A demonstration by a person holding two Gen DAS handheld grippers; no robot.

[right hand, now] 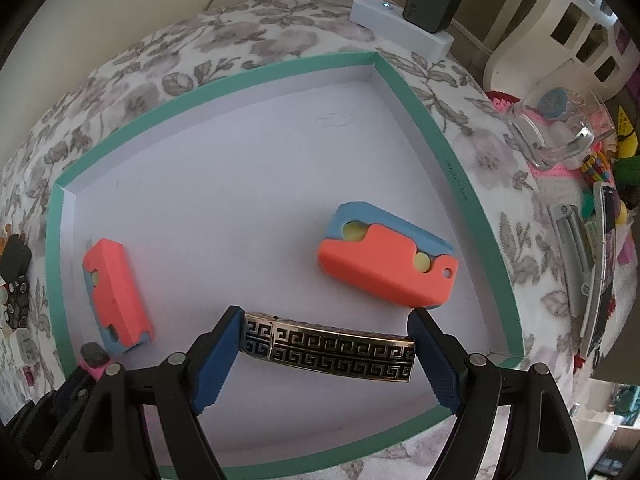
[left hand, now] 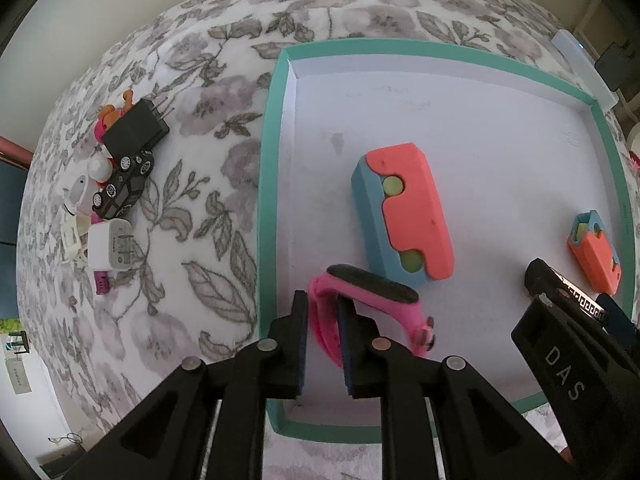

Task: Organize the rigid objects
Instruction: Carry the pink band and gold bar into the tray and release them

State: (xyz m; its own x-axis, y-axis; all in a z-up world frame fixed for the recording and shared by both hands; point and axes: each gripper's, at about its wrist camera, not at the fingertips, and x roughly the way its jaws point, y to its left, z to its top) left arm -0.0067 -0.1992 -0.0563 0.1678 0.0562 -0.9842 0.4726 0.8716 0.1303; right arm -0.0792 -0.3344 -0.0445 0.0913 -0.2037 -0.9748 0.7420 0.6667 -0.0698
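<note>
A shallow box (right hand: pixel 412 92) with a teal rim and white floor is lying on a flowered cloth (left hand: pixel 192 92), and most of its floor is standing bare toward the far walls. The left gripper (left hand: pixel 323 312) is pointing down just inside the box's left wall, its jaws nearly together and pinching the strap of a pink watch (left hand: pixel 372 300) with a black face; the watch is sitting on the box floor. The right gripper (right hand: pixel 326 344) is clamping the two ends of a long lighter (right hand: pixel 332 350) with a black-and-silver key pattern, low over the near part of the box. Two coral-and-blue toys are lying in the box: the bigger toy (left hand: pixel 404 212) just beyond the watch, the smaller toy (left hand: pixel 596 260) close to the right wall. Outside the left wall, a black charger (left hand: pixel 136 128), a toy car (left hand: pixel 124 188) and a white charger (left hand: pixel 112 248) are sitting in a heap. A white power strip (right hand: pixel 400 28) is lying beyond the far corner.
</note>
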